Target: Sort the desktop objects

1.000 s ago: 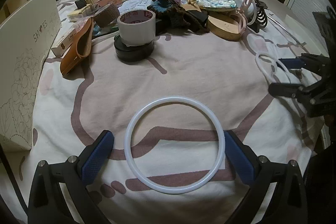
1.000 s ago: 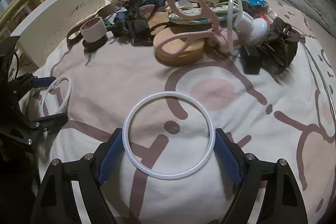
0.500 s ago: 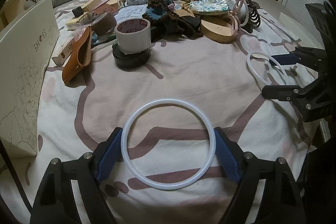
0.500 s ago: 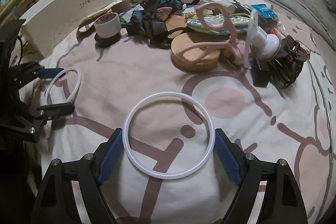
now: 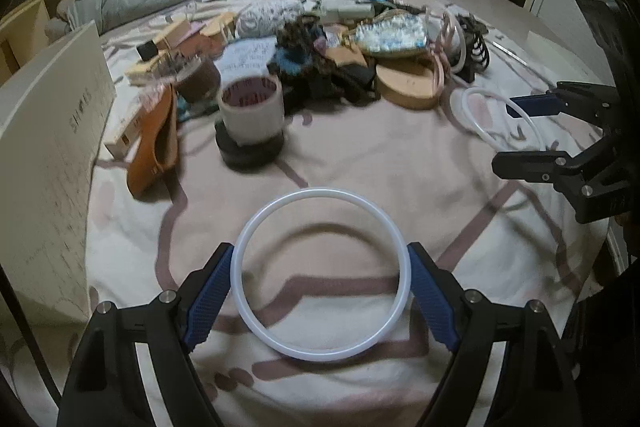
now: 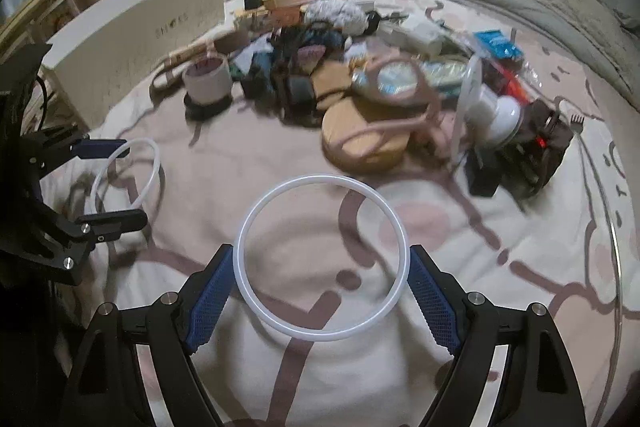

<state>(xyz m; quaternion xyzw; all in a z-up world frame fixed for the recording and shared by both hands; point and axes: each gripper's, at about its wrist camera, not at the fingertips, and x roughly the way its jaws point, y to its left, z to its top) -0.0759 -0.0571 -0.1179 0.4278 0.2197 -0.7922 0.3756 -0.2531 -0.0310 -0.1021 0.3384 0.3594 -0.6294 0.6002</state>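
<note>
Each gripper, left and right, is clamping its own thin white plastic ring above the patterned bedsheet.

Each wrist camera sat close above the bed, looking steeply down along its own fingers towards the headboard-side clutter pile. Side by side, both views shared that pile, the shoe box by the left edge, and each other's gripper.

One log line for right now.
left tool: jaws just closed on first ring | right tool: gripping second ring | pile: unsorted
</note>
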